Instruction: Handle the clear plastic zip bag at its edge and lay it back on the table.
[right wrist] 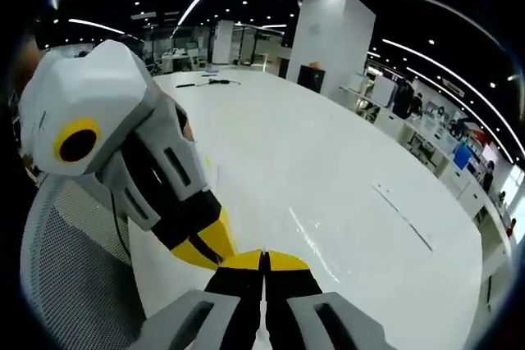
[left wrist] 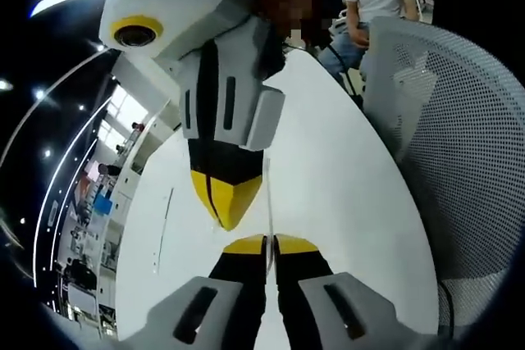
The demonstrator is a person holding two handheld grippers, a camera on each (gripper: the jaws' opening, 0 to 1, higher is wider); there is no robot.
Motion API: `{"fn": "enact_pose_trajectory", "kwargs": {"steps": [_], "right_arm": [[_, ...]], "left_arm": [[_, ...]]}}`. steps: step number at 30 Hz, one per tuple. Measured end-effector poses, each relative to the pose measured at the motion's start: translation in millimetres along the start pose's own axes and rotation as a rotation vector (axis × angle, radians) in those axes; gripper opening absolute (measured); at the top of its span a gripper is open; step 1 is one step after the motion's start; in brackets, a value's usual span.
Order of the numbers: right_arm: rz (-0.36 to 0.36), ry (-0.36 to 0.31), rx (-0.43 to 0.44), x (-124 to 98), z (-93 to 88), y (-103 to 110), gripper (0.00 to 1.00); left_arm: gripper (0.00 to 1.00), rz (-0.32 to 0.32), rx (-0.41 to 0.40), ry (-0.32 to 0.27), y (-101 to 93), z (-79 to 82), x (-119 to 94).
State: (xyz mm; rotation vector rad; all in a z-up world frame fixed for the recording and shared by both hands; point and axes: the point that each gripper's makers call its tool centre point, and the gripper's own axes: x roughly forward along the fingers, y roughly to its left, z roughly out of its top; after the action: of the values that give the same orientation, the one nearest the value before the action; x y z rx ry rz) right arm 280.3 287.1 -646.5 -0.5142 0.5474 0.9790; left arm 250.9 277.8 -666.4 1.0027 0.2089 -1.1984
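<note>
— Above the white table [left wrist: 344,194], what are the two grippers doing?

— Left gripper [left wrist: 270,242] has its jaws pressed together, with a thin clear edge between the yellow tips, probably the zip bag [left wrist: 268,202], though it barely shows. Right gripper [right wrist: 263,257] is closed the same way, tip to tip with the left.

— And round about?

— A white mesh chair [left wrist: 459,137] stands at the table's edge, and a seated person [left wrist: 369,6] is farther off.

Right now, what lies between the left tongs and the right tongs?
In the left gripper view, a thin edge-on strip, apparently the clear zip bag, crosses the gap between left tongs and right tongs.
</note>
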Motion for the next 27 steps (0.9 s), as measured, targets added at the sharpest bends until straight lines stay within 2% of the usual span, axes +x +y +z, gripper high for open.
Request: {"fn": "enact_pose_trajectory", "kwargs": {"steps": [14, 27], "right_arm": [[-0.058, -0.058, -0.047, -20.3, 32.3, -12.7, 0.0], [-0.073, -0.088, -0.058, -25.5, 42.6, -13.7, 0.0]], "left_arm": [[0.03, 0.024, -0.034, 0.019, -0.8, -9.8, 2.2], [0.03, 0.016, -0.061, 0.037, -6.9, -20.4, 6.7]]}}
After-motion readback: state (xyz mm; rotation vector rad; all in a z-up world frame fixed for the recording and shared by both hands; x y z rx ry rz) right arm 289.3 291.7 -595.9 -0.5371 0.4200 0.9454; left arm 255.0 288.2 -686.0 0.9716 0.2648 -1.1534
